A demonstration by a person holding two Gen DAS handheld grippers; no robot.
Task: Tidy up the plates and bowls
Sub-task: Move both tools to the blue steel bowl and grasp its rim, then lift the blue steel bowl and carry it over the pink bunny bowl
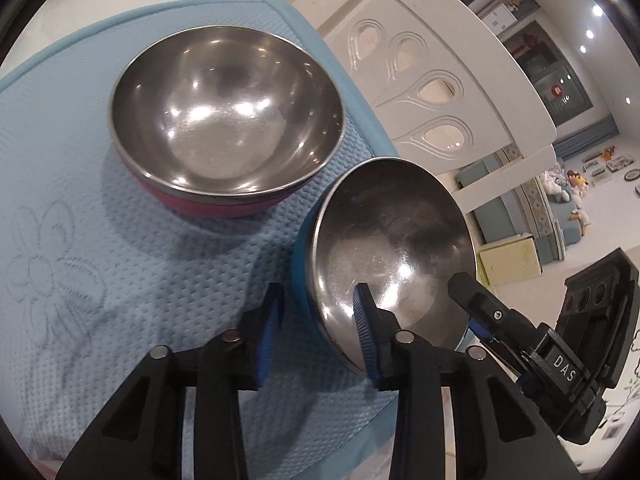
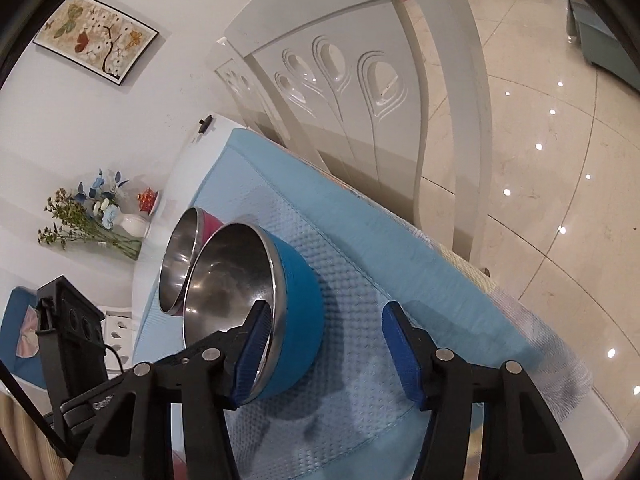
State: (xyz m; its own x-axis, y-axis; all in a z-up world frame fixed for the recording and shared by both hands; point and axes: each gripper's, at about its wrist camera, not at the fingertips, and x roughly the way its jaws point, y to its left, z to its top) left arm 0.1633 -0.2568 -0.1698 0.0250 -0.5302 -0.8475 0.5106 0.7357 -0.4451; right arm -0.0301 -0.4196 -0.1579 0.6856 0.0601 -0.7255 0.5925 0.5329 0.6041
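Steel blue bowl straddled by both jaws, gaps visible; flower vase only rightward.

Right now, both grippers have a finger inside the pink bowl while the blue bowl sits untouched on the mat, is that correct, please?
Not quite: the colours are swapped. In the left wrist view, the left gripper and the right gripper each have a finger inside the blue bowl, which is tilted. The pink bowl sits untouched on the mat.
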